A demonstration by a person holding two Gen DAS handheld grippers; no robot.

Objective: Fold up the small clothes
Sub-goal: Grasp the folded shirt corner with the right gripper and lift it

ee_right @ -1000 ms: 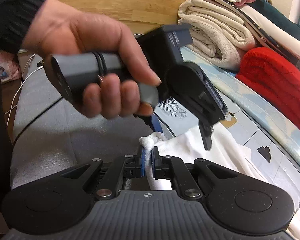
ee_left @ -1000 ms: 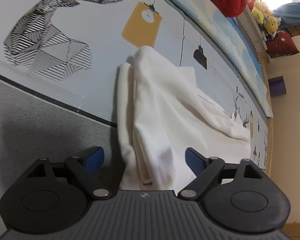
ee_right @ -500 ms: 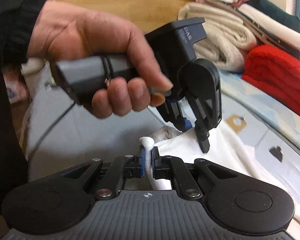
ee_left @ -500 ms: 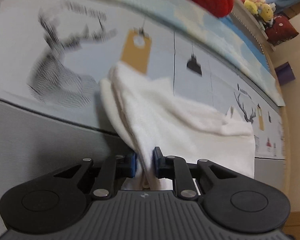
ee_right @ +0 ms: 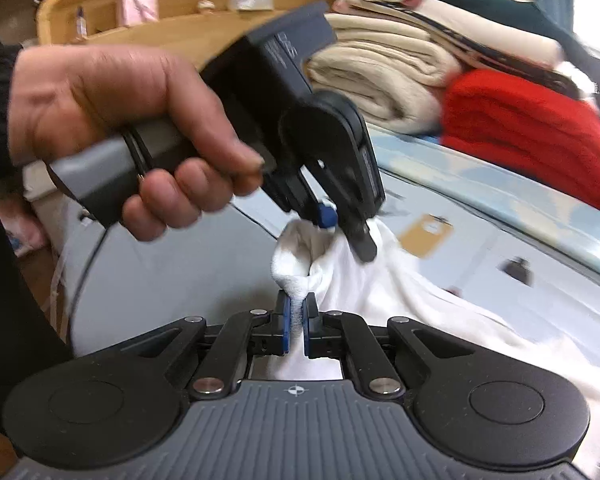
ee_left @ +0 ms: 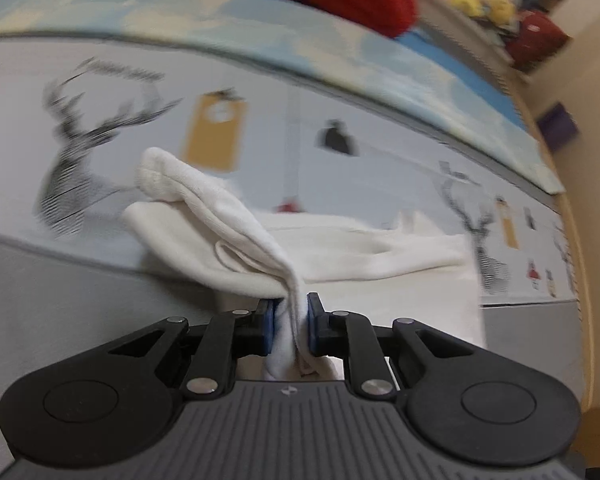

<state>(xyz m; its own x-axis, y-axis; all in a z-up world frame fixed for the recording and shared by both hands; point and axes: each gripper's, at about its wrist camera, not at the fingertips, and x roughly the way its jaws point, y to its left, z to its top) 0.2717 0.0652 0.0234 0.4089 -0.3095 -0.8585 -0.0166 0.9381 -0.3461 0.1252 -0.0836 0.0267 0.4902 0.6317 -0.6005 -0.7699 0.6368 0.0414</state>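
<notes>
The left claw (ee_left: 291,322) had just closed, and its blue pads (ee_left: 265,326) pinched a bunched fold of the white garment (ee_left: 228,216), lifting that part off the deer-printed bed cover (ee_left: 80,148). The rest of the garment trailed rightward across the cover. In the right wrist view a hand (ee_right: 112,128) gripped the left claw's grey handle. Lower and nearer, the right claw (ee_right: 295,320) was nearly shut, clamped on a thick rolled edge of the same garment. Folded blankets (ee_right: 384,68) lay piled at the right.

White garment (ee_left: 228,216); deer-print sheet (ee_left: 112,128); red blanket (ee_right: 528,132).
</notes>
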